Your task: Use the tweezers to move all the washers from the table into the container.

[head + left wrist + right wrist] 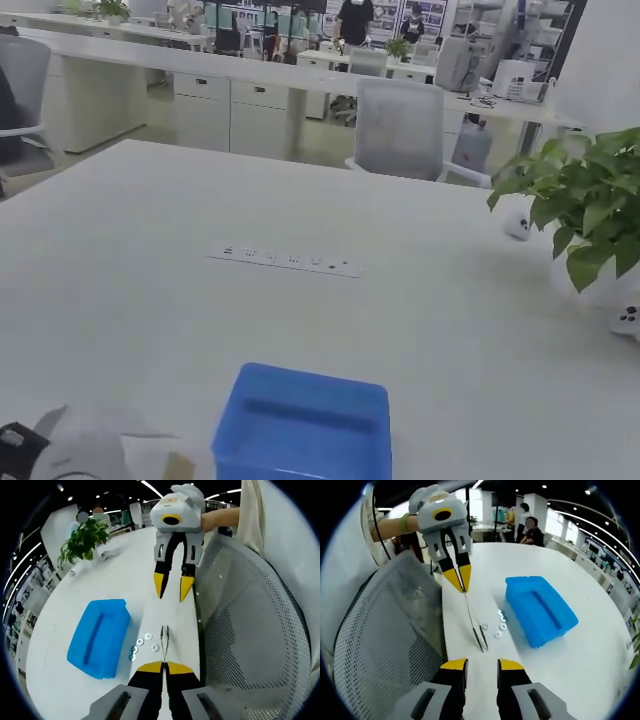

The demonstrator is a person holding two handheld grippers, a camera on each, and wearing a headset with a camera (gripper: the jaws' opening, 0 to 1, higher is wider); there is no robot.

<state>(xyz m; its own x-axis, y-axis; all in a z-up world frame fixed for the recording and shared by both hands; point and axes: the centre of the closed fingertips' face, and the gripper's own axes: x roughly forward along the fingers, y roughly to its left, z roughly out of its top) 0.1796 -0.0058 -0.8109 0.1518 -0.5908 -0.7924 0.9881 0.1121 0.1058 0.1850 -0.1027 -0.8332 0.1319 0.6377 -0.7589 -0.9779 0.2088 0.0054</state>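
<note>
White and broad, the surface (150, 300) of an open-plan office workbench carries a blue container (300, 425) near its front edge. A recessed socket strip (285, 261) lies further back and a leafy plant (590, 200) stands at the right.

In the left gripper view, the left gripper (163, 666) has its yellow-tipped fingers (150, 668) pressed together on the handle end of the tweezers (163, 642). The thin arms of the tweezers reach forward, low over the surface. A small cluster of washers (148, 636) lies loose on the surface between the tweezers and the container, close to its wall and outside it.

Opposite, the right gripper (172, 592) hangs above the surface with its fingers apart and nothing between them.

In the right gripper view, the tweezers slant down from the left gripper, their tips just beside the washers. Whether the tips touch the surface cannot be told. A grey mesh chair (385, 645) sits at the surface's edge.
</note>
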